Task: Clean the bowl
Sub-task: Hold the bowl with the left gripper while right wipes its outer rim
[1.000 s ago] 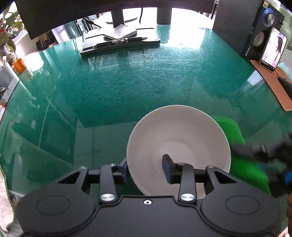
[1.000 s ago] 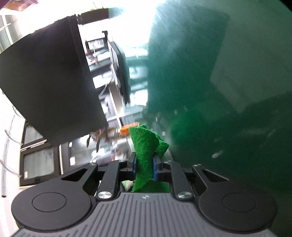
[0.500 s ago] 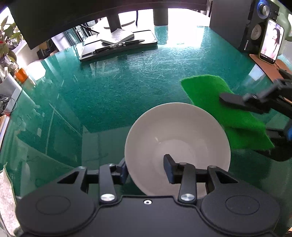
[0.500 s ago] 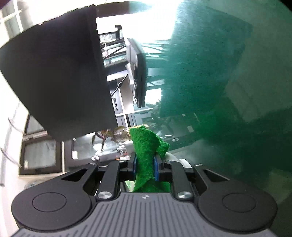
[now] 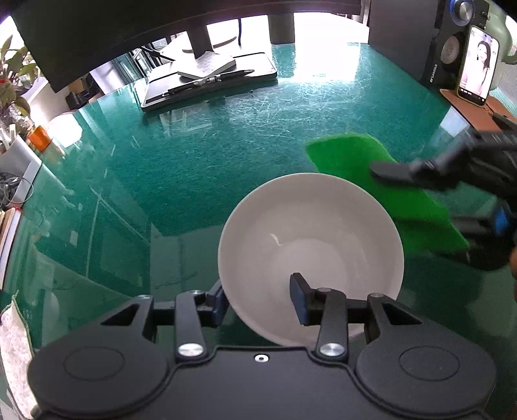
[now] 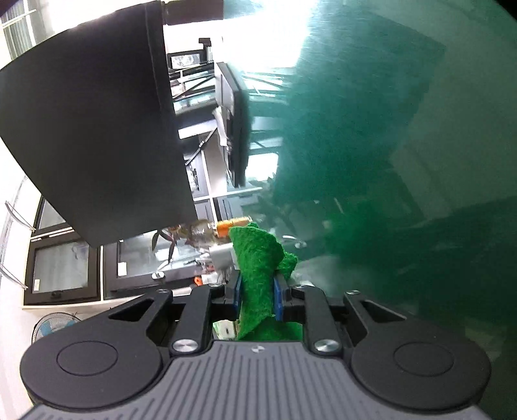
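A white bowl (image 5: 310, 239) sits over the green glass table (image 5: 194, 168), close in the left wrist view. My left gripper (image 5: 258, 302) straddles its near rim, one finger outside the wall and one inside, and is shut on it. A green cloth (image 5: 362, 161) hangs just behind the bowl's right rim, pinched in my right gripper (image 5: 416, 197), which comes in from the right. In the right wrist view the cloth (image 6: 258, 258) stands folded between the blue pads of the right gripper (image 6: 257, 290), which is shut on it. The bowl does not show in that view.
A black tablet with a pen (image 5: 210, 84) lies at the back of the table under a monitor (image 5: 129, 29). A speaker (image 5: 452, 48) and a phone (image 5: 478, 64) stand at the back right. Plants and an orange pot (image 5: 38, 139) line the left edge.
The right gripper has carried the green cloth from low beside the bowl's right side up and back to just behind its right rim. The bowl has stayed fixed in the left gripper.
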A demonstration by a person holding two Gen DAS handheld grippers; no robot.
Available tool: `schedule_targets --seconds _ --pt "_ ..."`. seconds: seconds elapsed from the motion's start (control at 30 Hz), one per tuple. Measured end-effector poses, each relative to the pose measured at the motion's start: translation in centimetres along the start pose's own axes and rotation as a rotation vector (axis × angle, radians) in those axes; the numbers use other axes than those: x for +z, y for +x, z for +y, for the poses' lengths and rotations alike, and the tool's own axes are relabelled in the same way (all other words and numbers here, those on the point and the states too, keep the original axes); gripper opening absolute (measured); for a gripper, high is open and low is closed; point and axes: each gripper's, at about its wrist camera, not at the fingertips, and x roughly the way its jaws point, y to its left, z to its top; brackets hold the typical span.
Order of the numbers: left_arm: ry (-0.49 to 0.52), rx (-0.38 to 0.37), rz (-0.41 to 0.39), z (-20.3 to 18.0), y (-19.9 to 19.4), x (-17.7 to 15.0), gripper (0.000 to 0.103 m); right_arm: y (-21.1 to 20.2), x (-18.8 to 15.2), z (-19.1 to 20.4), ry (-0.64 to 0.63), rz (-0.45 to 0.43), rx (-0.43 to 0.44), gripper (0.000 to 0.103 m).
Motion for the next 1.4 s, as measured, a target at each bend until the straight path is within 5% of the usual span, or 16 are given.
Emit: schedule_targets --seconds 0.33,0.67,0.93,1.4 --pt "0.056 -0.019 -0.004 -0.1 0.1 0.2 0.04 -2.8 -2.1 -1.6 -0.015 0.072 -0.043 0.021" --pt "0.059 -0.022 -0.01 -0.1 0.0 0.0 0.039 2.0 1.7 1.8 -0.123 0.041 -0.081 0.023" --pt "0.09 -0.03 -0.011 -0.1 0.0 0.1 0.04 -2.0 -0.4 0.4 -0.084 0.033 -0.106 0.021" --pt "0.126 -0.032 -0.009 -0.2 0.0 0.2 0.04 0.8 1.1 1.4 -0.102 0.013 -0.119 0.02"
